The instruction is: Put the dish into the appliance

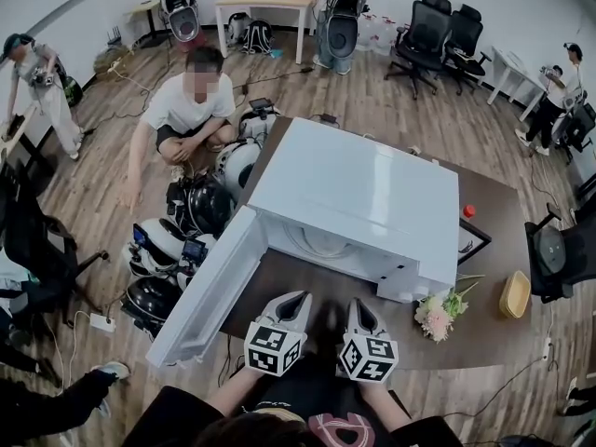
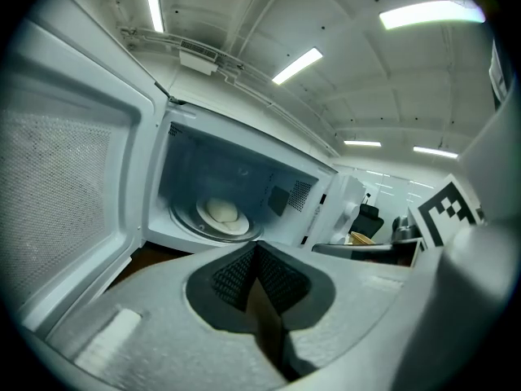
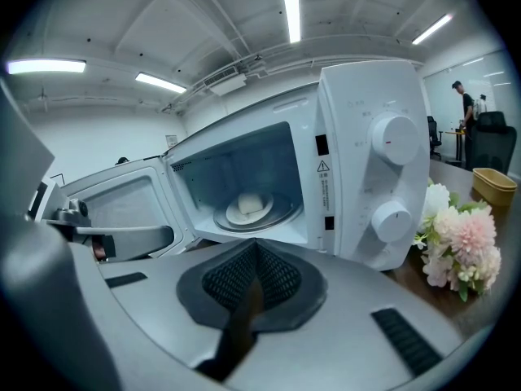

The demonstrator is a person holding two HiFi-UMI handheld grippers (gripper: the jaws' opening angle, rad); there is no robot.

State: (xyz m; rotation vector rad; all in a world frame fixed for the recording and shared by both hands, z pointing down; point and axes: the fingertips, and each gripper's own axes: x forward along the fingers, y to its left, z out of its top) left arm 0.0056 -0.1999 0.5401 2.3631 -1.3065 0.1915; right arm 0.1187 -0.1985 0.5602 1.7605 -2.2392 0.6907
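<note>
Left gripper (image 1: 296, 298), right gripper (image 1: 359, 304): hovering side by side before the white box-shaped microwave oven (image 1: 363, 194), jaws pressing together on nothing. Resting on the glass turntable (image 3: 281, 213) inside, white door (image 1: 209, 287) hanging wide open: round white dish (image 3: 248, 208).

White dish (image 3: 238, 215) inside open microwave (image 3: 358, 210)

On the dark brown surface (image 1: 494, 250) we see a bunch of pink and white flowers (image 1: 438, 313), with a yellow container (image 1: 514, 294) near it and a small red object (image 1: 468, 210) further back. On the wooden floor (image 1: 372, 101) a person (image 1: 191, 110) crouches beside several round black and white devices (image 1: 200, 205). Black office chairs (image 1: 438, 31) stand near the far wall.
</note>
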